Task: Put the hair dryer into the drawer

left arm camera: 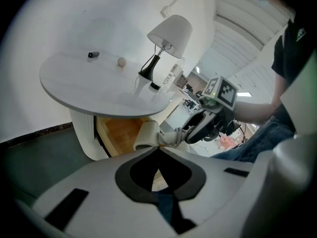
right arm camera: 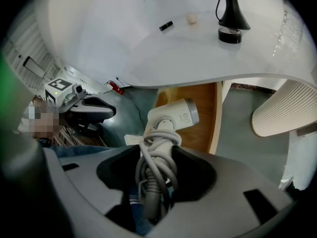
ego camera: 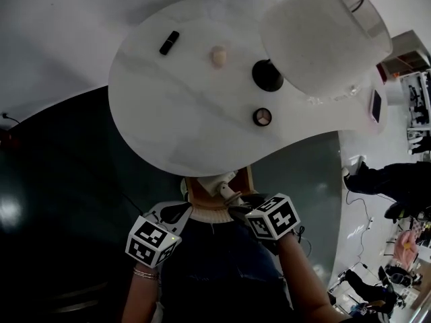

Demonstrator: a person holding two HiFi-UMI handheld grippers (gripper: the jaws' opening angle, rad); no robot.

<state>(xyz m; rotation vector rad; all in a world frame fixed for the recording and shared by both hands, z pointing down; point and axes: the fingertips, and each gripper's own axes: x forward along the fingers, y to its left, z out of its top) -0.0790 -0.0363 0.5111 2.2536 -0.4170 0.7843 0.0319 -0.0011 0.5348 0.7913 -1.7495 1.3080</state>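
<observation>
Right fingers (right arm camera: 190,175) tight around hair dryer (right arm camera: 171,118)

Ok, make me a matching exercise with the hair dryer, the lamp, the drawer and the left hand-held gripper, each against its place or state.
1 hair dryer
2 lamp
3 drawer
4 left hand-held gripper

A open under the tabletop
B shut, empty
C clamped in the right hand-held gripper
D standing on the tabletop

Pairs: 1-C, 2-D, 3-A, 4-B
</observation>
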